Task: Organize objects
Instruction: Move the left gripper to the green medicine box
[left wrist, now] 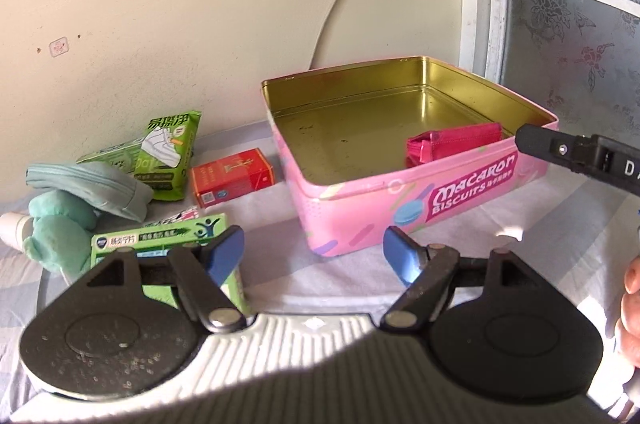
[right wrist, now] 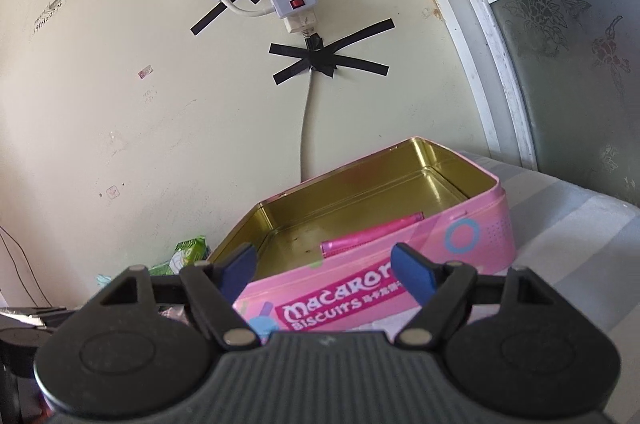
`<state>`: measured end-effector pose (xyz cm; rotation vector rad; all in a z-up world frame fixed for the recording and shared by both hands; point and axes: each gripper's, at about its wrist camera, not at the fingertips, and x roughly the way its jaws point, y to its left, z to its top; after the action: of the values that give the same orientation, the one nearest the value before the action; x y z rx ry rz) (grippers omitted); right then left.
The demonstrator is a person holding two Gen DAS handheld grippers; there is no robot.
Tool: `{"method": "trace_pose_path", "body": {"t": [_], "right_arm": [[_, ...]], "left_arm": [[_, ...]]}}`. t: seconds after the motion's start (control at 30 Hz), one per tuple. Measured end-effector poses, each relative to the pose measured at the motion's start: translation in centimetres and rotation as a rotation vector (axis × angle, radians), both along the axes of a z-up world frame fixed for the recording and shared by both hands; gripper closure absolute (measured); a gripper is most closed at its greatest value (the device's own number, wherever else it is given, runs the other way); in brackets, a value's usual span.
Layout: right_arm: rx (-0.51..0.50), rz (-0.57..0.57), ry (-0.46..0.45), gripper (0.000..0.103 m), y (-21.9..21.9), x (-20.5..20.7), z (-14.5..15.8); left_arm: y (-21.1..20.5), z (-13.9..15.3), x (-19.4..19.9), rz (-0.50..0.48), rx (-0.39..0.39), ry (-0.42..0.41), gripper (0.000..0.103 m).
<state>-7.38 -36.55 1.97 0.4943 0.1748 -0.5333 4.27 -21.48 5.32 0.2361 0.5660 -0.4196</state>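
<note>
Left hand-held gripper point(left wrist: 314, 250): your jaws stand apart with nothing between them, hovering over the surface point(left wrist: 280, 276) short of the pink tin point(left wrist: 400, 208)
Right hand-held gripper point(right wrist: 324, 270): released and empty, just in front of the tin's near wall
Pink tin: lid off, gold inside, one magenta pouch point(left wrist: 454, 144) lying in it by the near wall
Left of the tin: red box point(left wrist: 232, 176), green packet point(left wrist: 168, 156), teal pouch point(left wrist: 88, 188), green plush point(left wrist: 60, 228), green card box point(left wrist: 160, 236), all outside it
</note>
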Motion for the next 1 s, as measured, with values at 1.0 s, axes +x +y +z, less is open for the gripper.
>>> {"method": "trace_pose_path", "body": {"t": [1.0], "right_arm": [[-0.233,0.225,0.161,0.000,12.4,11.0,-1.9]], "left_arm": [[13.0,-3.7,1.2,0.288,-0.071,0.047,0.019]]}}
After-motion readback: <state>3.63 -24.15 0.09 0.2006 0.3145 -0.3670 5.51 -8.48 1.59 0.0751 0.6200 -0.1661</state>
